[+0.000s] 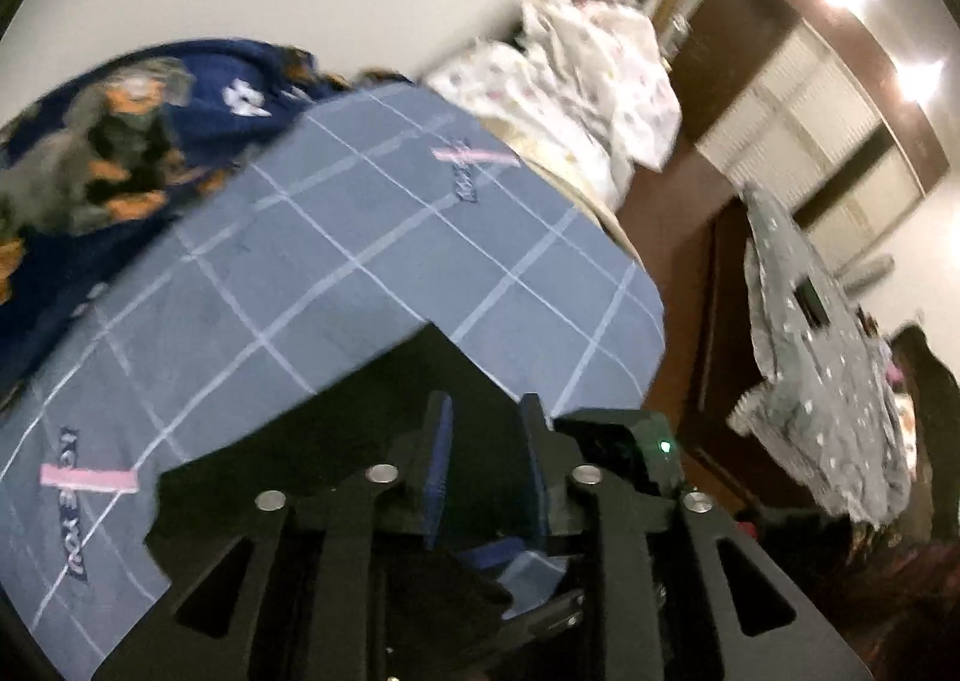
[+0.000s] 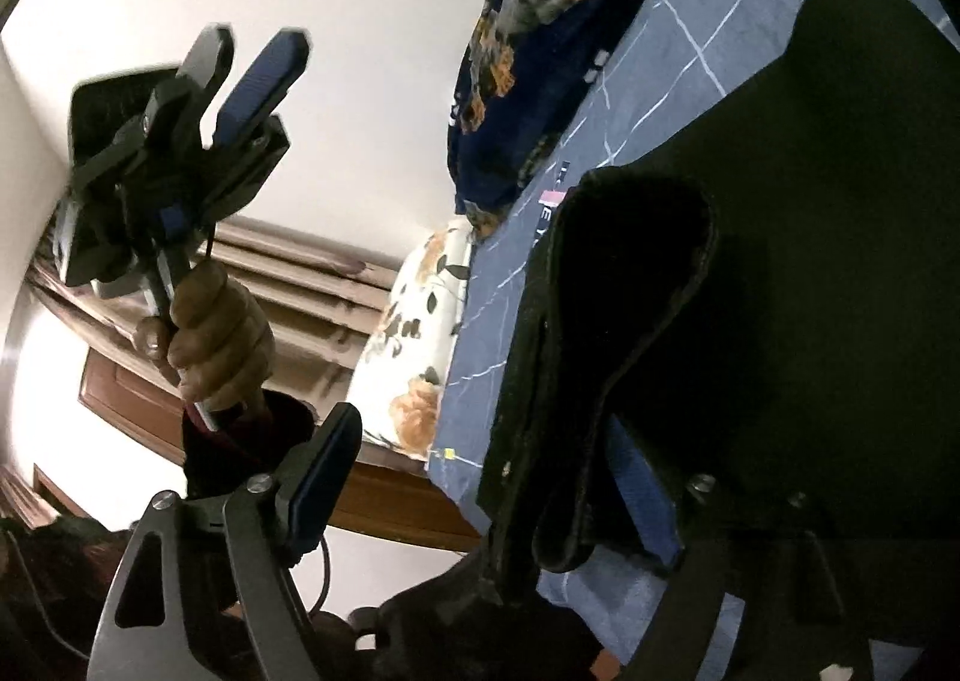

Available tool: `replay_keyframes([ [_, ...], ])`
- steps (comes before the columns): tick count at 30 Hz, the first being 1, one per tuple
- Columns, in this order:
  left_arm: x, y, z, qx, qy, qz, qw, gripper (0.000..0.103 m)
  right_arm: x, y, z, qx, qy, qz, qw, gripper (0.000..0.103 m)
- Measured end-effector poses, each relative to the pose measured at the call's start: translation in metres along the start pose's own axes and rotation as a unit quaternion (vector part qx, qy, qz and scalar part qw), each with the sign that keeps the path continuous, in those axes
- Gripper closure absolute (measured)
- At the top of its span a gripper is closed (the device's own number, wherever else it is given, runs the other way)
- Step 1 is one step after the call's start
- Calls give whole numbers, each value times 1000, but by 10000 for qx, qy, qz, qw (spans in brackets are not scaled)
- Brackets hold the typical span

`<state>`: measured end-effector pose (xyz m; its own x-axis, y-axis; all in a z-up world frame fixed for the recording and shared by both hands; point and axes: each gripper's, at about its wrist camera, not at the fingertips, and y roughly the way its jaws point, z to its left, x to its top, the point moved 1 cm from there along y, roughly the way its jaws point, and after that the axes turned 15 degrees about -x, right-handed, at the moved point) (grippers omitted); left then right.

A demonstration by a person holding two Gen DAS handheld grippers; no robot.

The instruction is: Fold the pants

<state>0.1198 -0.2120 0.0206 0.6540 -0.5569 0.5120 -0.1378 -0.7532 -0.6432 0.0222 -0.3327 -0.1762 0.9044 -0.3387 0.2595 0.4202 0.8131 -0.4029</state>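
Two grippers seen. Left gripper (image 2: 252, 63), upper left, jaws slightly parted, holding nothing. Right gripper (image 2: 480, 477) spread wide around black pants (image 2: 810, 261) lying on blue checked sheet (image 1: 360, 261).

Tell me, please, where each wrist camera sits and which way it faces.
Left wrist: on the left tongs, tilted down at the black pants on the checked bedsheet; only its own slightly parted fingers show.
Right wrist: on the right tongs, looking along the bed past pants fabric lying between its wide fingers; the person's hand holding the raised left tongs shows.
Shared: pants, bedsheet, the dark blue patterned blanket.
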Motion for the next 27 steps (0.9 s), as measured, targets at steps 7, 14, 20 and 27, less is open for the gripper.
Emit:
replay_keyframes([
  [7,-86,-53,49,492,-868,-675,9927,64,2,8,4,-321,-149,136,9993,22],
  [14,-182,-63,77,919,-1399,-892,9819,64,-3,37,16,-1634,-600,456,9837,80],
  [20,-195,-68,85,841,-1610,-1188,9762,64,18,16,43,-1350,-596,251,9887,83],
  [27,-164,-45,57,741,-989,-1382,9827,36,49,-70,43,-1147,-390,-625,9907,85],
])
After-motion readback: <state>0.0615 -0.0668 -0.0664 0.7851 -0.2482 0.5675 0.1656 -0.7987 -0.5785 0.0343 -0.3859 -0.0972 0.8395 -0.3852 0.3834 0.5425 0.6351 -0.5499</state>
